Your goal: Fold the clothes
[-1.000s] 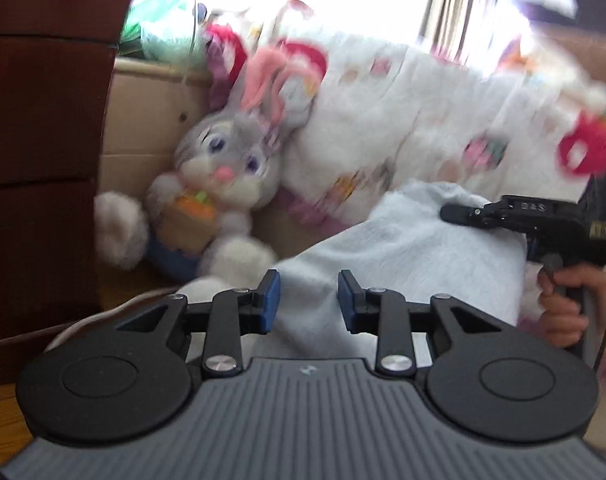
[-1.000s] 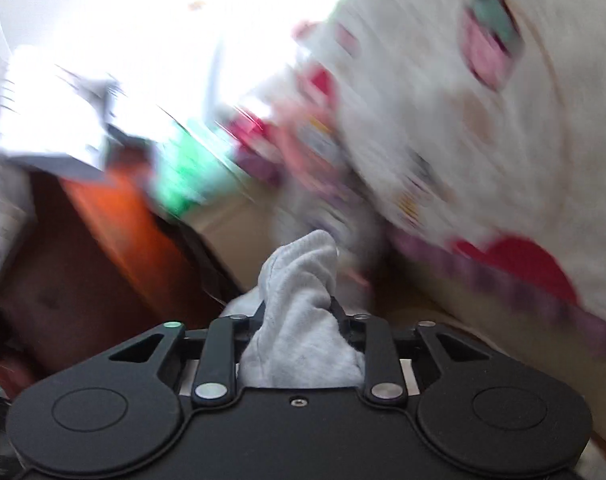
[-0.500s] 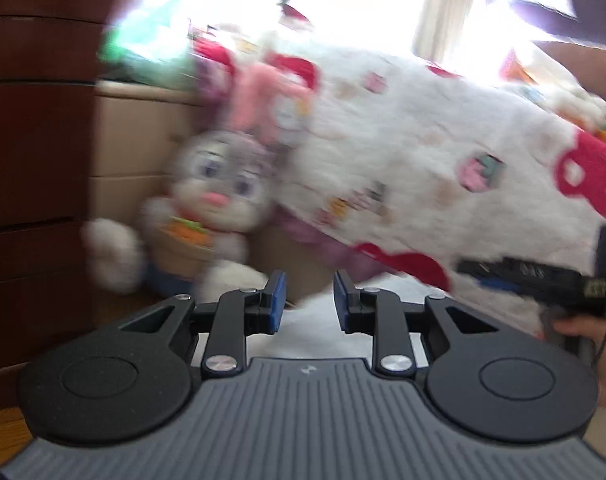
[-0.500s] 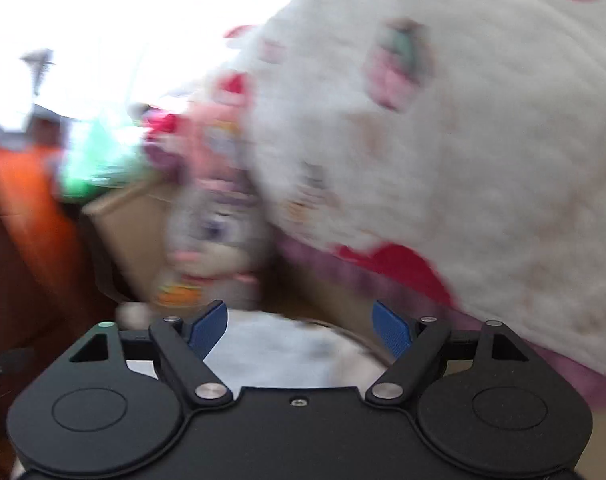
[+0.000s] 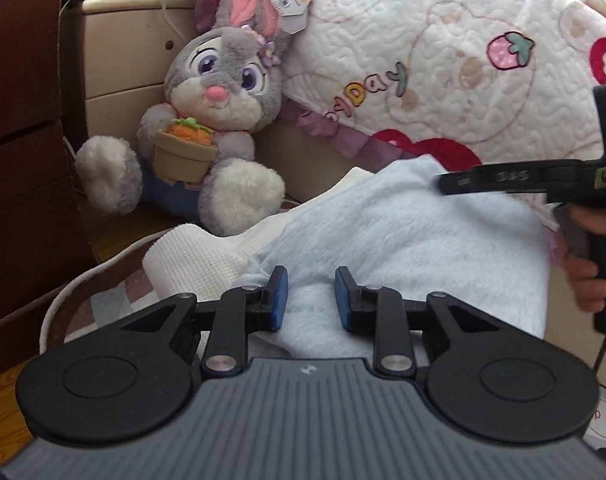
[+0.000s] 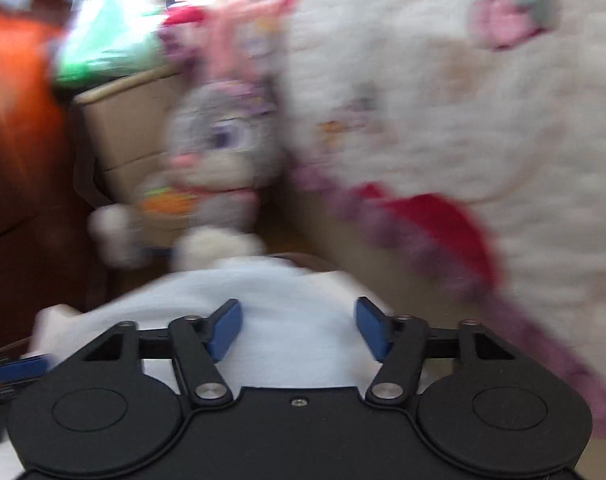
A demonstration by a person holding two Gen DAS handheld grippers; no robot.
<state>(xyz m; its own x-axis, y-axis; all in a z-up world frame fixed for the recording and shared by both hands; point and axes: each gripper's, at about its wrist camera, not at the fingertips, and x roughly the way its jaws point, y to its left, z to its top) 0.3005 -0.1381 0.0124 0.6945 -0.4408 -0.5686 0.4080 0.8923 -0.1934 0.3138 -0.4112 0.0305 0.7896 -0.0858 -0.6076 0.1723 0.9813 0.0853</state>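
Note:
A pale blue fleece garment [image 5: 403, 240] lies in a heap, partly over a folded white knit cloth [image 5: 191, 256]. My left gripper [image 5: 311, 300] hovers just above the garment's near edge. Its blue pads stand a narrow gap apart, and no cloth is pinched between them. In the left wrist view my right gripper [image 5: 451, 184] reaches in from the right over the garment's far side, held by a hand [image 5: 587, 276]. The blurred right wrist view shows my right gripper [image 6: 299, 332] open wide over the garment [image 6: 295, 292], with nothing between its fingers.
A grey plush rabbit [image 5: 219, 92] holding a pot sits against a beige bed frame [image 5: 119, 60]. A white quilt [image 5: 443, 60] with red and pink patterns hangs at the right. Dark wooden drawers [image 5: 19, 120] stand at the left. A white cable [image 5: 83, 280] runs over the floor.
My right gripper has let go of the bunched cloth and opened wide. The garment has dropped from its raised drape into a low heap. Both views have swung and sunk toward it.

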